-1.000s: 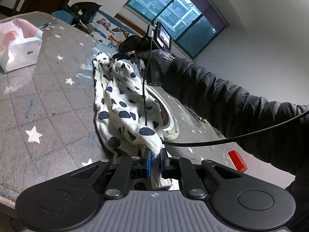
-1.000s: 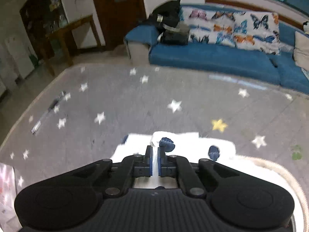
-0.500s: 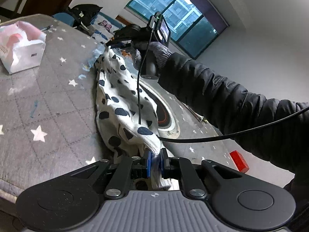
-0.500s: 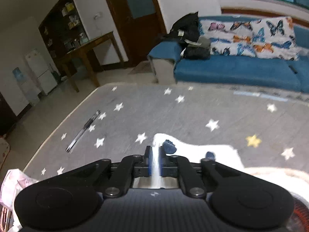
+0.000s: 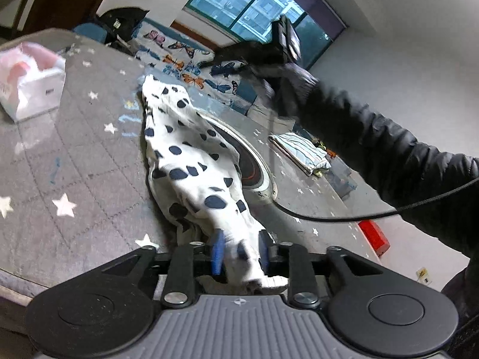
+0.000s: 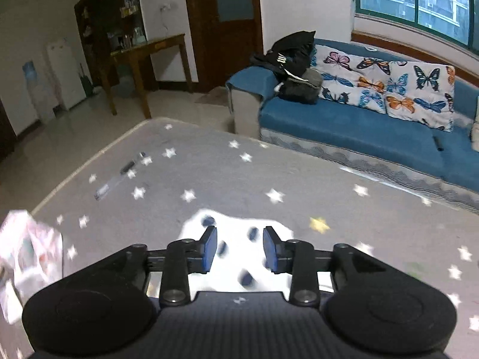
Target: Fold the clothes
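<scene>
On the grey star-patterned desk (image 5: 60,161), we are opening both sets of jaws. Our left hand-held gripper (image 5: 239,251) is releasing the near end of the spotted garment (image 5: 191,167), cloth between its pads; our right hand-held gripper (image 6: 239,248) is parting above the far end.

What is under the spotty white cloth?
The spotted cloth lies on the grey star-patterned table cover and drapes over part of a round dark disc with a pale rim. How much of the disc it covers, and anything else beneath, is hidden.
</scene>
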The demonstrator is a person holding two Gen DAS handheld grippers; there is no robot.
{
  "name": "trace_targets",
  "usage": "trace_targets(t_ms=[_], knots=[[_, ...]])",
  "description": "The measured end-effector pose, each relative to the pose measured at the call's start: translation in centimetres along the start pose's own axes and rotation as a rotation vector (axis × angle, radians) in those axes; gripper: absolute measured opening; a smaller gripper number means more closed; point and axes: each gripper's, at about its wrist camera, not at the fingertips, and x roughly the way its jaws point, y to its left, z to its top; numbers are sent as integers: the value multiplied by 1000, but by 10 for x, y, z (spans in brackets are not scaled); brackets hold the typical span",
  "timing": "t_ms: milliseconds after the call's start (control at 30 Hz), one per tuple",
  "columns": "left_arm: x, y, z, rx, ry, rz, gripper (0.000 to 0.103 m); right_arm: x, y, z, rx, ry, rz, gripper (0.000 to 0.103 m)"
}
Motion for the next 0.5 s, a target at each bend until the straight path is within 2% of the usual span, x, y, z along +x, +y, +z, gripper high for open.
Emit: trace_targets(t_ms=[67,133,167,300,400,500], knots=[[-4,-4,1,24,-5,9,34,-15,-8,-12,-12,13,-9,38],[-7,-8,1,42,-6,28,44,-32,-16,-29,-33,30,-12,40],[-8,-9,1,52,-6,34,45,-39,-18,-38,-45,39,-10,40],[-12,-18,6,97,-15,75,43,-63,-25,-76,-84,73,4,40],[-5,-29,17,132,-40,76,42,-75,-30,-105,-92,99,23,40],[9,-39,28,180,-53,84,37,-86,-37,-132,-72,110,46,40]])
